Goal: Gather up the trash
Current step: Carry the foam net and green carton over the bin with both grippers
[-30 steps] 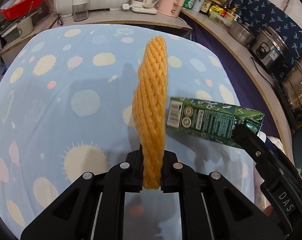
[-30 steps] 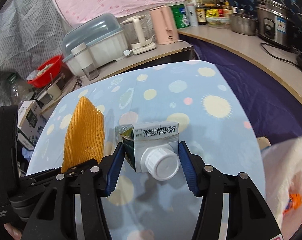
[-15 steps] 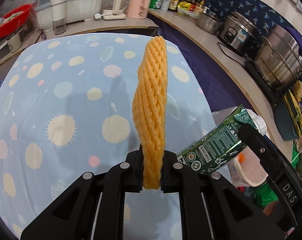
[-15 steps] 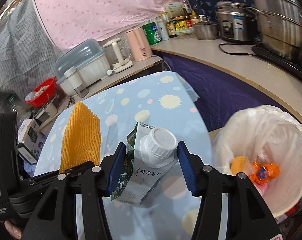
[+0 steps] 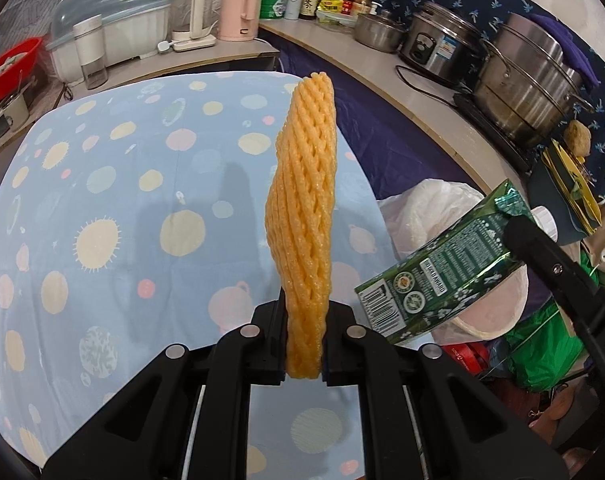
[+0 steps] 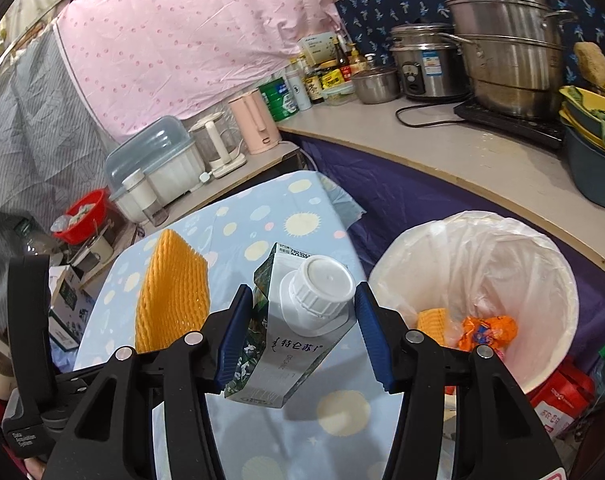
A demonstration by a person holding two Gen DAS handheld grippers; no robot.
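Observation:
My left gripper is shut on an orange foam fruit net, held upright above the table's right edge. The net also shows in the right wrist view. My right gripper is shut on a green and white milk carton with a white screw cap, held in the air beside the bin. The carton also shows in the left wrist view. A round bin with a white plastic liner stands right of the table, holding an orange wrapper and another piece of foam net.
The table has a blue cloth with dots and suns. A curved counter behind the bin carries steel pots, a rice cooker, bottles and a pink kettle. Red and green packages lie on the floor by the bin.
Both grippers have moved right with their loads, from over the table to its right edge. The bin has come into view and grown larger. The carton has tilted.

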